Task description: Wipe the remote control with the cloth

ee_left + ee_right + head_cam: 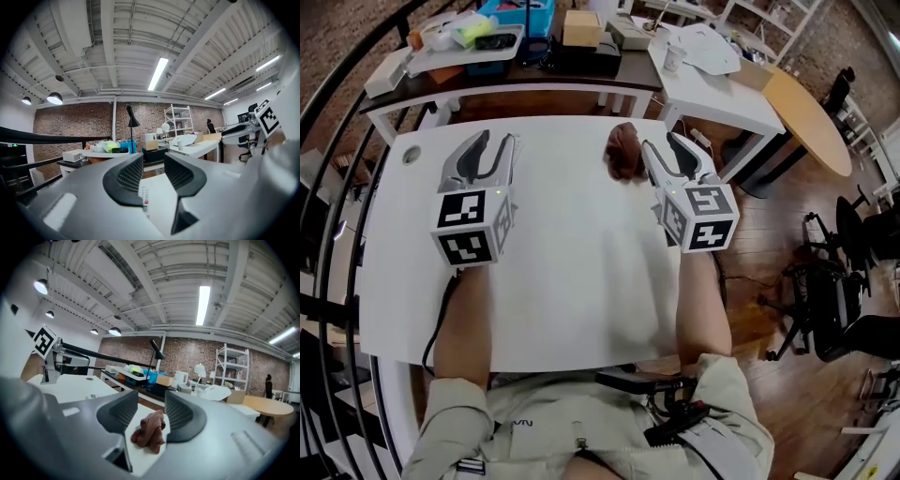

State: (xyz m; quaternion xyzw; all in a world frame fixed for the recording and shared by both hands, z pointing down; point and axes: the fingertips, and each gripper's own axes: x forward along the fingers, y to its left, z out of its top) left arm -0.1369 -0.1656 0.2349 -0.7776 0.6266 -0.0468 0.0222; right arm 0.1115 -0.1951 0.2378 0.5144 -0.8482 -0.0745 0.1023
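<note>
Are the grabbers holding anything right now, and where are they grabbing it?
Nothing is held. The left gripper and right gripper are open; the crumpled brown cloth and white remote control lie on the white table.

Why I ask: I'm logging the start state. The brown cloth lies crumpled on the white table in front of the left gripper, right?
Wrong gripper. The brown cloth lies crumpled on the white table in front of the right gripper, not the left gripper. The right gripper view shows it straight ahead.
</note>
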